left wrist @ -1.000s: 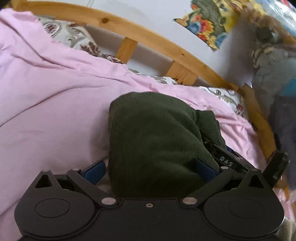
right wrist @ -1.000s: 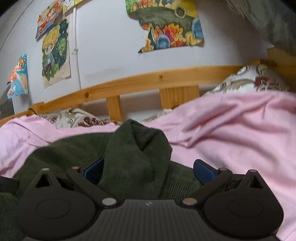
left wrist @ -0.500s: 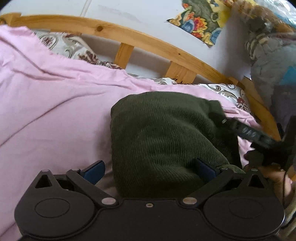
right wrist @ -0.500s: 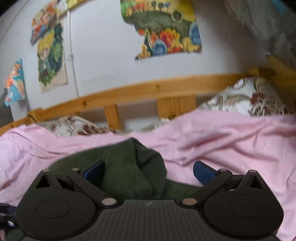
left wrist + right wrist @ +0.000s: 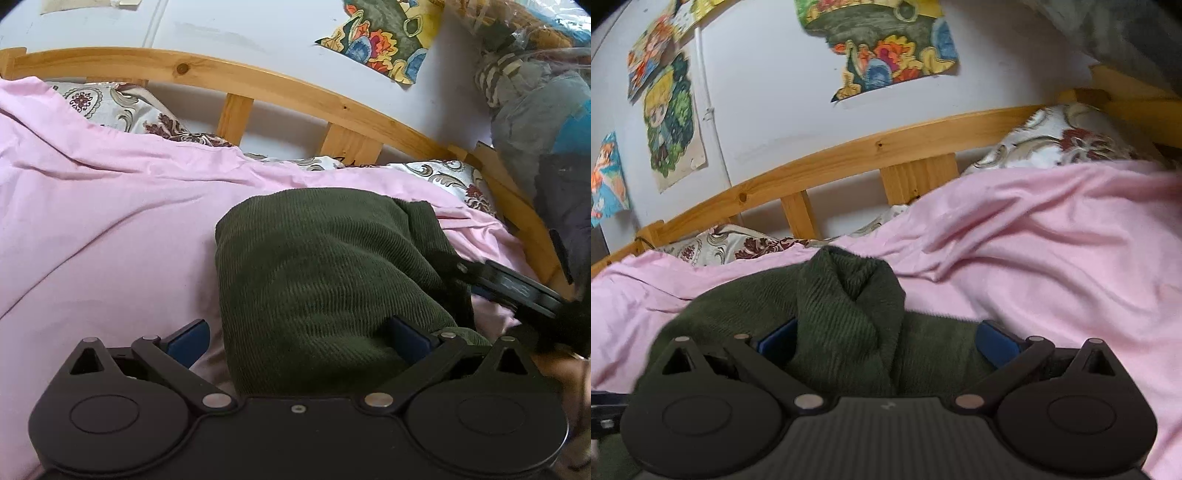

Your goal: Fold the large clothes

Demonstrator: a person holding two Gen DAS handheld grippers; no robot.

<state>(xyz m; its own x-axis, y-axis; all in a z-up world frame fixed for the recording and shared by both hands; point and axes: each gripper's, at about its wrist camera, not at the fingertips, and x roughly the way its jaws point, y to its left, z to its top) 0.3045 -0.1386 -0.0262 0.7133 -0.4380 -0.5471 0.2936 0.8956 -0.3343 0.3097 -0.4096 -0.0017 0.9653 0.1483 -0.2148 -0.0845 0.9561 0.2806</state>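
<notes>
A dark green corduroy garment [image 5: 317, 273] lies bunched in a thick fold on the pink bedsheet [image 5: 110, 229]. My left gripper [image 5: 299, 338] is open; the bundle's near end sits between its blue pads, against the right pad and clear of the left one. In the right wrist view the garment [image 5: 846, 306] shows a raised, creased fold. My right gripper [image 5: 886, 338] is open around that fold, with neither pad pressing on it. The right gripper's black body [image 5: 517, 288] shows at the garment's right edge in the left wrist view.
A wooden slatted bed rail [image 5: 258, 81] runs behind the sheet, with patterned pillows [image 5: 1063, 140] against it. Posters hang on the white wall [image 5: 768, 92]. Piled clothes [image 5: 535, 96] stand at the far right. A hand [image 5: 565, 373] shows at the right edge.
Both views have shifted slightly over the garment. In the left wrist view the right gripper has slid from the bundle's near right side out to its right edge. The jaws kept their spread.
</notes>
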